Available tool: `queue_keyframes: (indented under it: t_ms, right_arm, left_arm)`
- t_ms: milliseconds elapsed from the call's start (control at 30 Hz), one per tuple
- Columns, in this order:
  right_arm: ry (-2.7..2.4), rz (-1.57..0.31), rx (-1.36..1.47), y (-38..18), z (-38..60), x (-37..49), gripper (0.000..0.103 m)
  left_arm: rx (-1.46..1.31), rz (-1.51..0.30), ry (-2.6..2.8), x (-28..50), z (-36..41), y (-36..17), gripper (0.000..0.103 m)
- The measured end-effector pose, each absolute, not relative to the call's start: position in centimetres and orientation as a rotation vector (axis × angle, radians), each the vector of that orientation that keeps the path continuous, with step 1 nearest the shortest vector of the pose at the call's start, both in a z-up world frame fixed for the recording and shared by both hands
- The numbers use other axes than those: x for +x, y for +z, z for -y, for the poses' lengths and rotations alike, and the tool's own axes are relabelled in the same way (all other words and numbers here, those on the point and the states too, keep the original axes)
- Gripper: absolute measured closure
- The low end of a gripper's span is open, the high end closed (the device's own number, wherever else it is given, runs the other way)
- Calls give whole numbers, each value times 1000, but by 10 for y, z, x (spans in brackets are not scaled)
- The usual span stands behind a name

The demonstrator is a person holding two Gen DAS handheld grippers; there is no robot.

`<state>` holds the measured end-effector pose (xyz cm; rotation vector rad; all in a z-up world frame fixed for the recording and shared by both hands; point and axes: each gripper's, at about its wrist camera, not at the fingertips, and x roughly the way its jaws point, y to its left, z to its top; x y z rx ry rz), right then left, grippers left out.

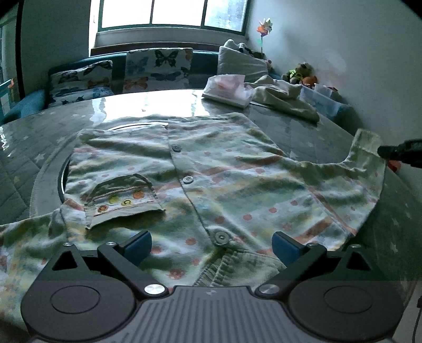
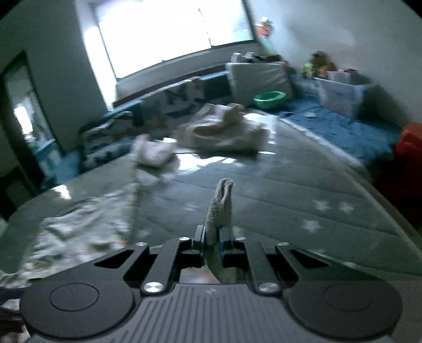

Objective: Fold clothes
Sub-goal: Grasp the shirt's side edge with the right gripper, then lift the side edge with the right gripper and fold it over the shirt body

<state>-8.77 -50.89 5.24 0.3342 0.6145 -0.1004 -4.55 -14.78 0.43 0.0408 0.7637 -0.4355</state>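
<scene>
A: Where is the shirt?

B: The shirt point(image 1: 211, 184) lies spread flat on the counter point(image 1: 39, 147), front side up, its button placket running down the middle with three buttons point(image 1: 187, 180) showing. It is pale, with dots and stripes. One sleeve point(image 1: 121, 203) is folded in across the chest on the left of the left wrist view, its cuff trimmed with small coloured shapes.

A: And the other sleeve?

B: That sleeve point(image 1: 366, 155) stretches out to the right, and its cuff point(image 2: 220, 211) is lifted off the counter. The right gripper point(image 2: 211, 241) is clamped on that cuff: the ribbed edge stands up between the two blue pads point(image 2: 201, 237), which sit pressed against the cloth. In the left wrist view the tip of the right gripper point(image 1: 382, 151) shows dark at the cuff.

A: What about the left gripper?

B: The left gripper point(image 1: 212, 246) hangs over the near edge of the shirt, close to the collar point(image 1: 232, 266), with its jaws wide apart and nothing between them. Whether the pads touch the cloth I cannot tell.

A: Anything else on the counter?

B: At the far end lies a folded pile point(image 1: 226, 91) in pale pink and white, and just beside it a rumpled cream garment point(image 1: 284, 97). Both are well apart from the shirt. Beyond the counter stand butterfly-print cushions point(image 1: 158, 68) under a bright window point(image 1: 171, 13). The right wrist view is blurred, so fine detail there is hard to read.
</scene>
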Motion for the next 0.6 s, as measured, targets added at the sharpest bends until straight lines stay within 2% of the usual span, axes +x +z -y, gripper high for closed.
queue_keyframes:
  t_ms: [367,600]
  right_arm:
    - [234,-570,374,99,420,-69,94]
    - [411,-599,349,103,352,-49,94]
  left_arm:
    - [-1,-740,-386,-49,122,10,0]
    - [-39,-723,-339,-55,97,13,0]
